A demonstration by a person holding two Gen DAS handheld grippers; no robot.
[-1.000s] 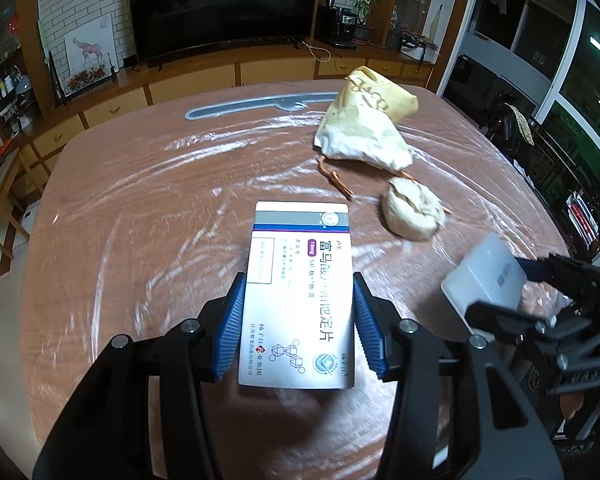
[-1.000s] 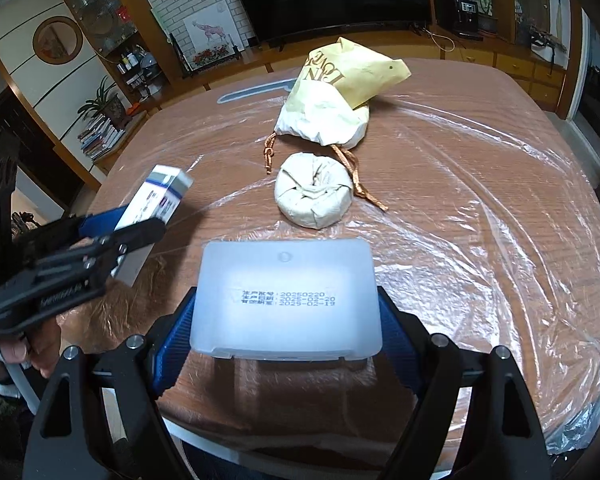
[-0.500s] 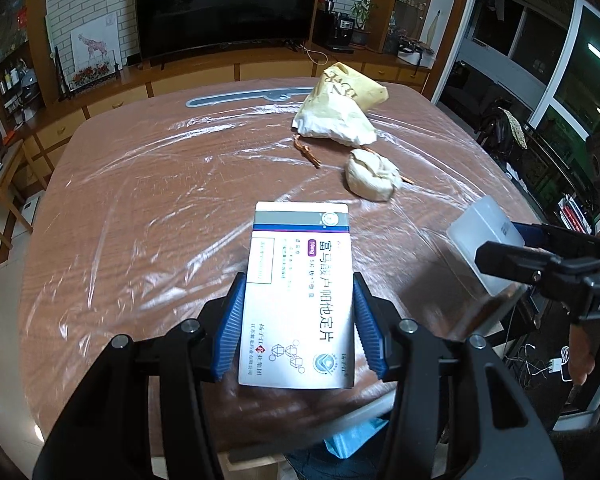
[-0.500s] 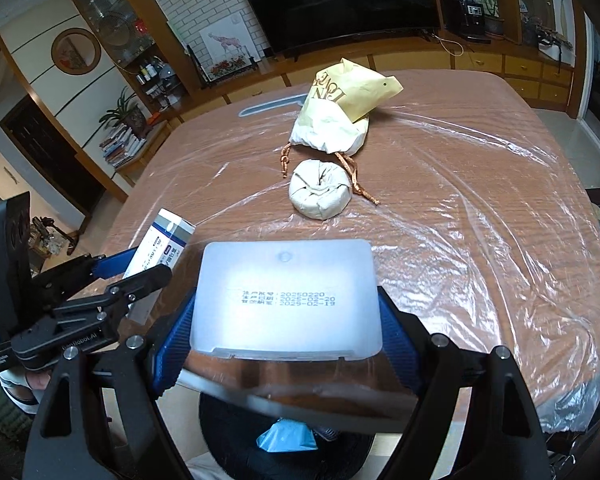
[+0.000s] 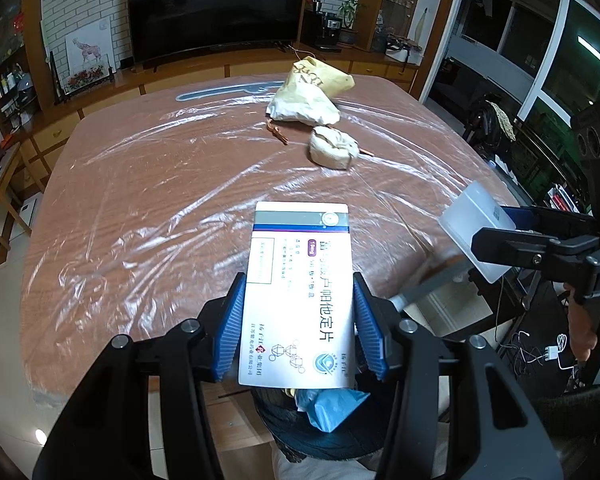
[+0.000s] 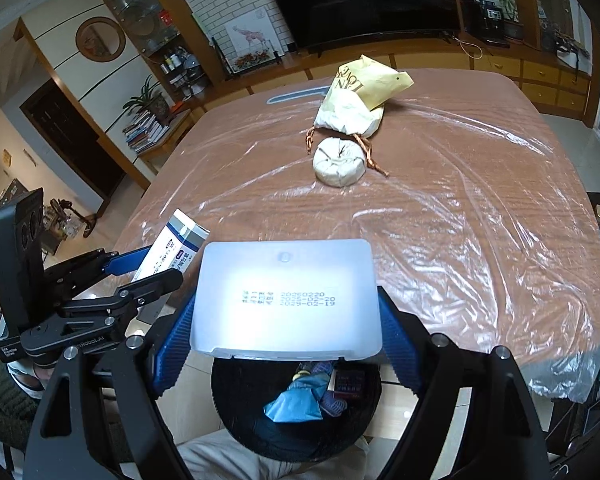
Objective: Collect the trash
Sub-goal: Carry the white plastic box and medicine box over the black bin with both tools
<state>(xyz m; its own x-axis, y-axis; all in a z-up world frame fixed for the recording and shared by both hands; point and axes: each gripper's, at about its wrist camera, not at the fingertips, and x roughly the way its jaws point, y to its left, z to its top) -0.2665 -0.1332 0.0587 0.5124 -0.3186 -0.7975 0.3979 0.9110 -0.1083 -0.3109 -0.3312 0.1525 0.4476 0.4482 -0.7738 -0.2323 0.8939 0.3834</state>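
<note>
My left gripper is shut on a white medicine box with purple print; it also shows in the right wrist view. My right gripper is shut on a translucent white plastic box, also visible in the left wrist view. Both are held past the table's near edge, above a black trash bin that holds blue and other scraps. A crumpled yellow-white paper bag and a white paper wad lie on the table.
The brown table is covered in clear plastic film. A grey hanger-like strip lies at its far edge. Brown twisted cords lie by the wad. A TV and wooden cabinets stand behind.
Both grippers have pulled back from over the table to beyond its near edge with their boxes. The trash bin has come into view below them.
</note>
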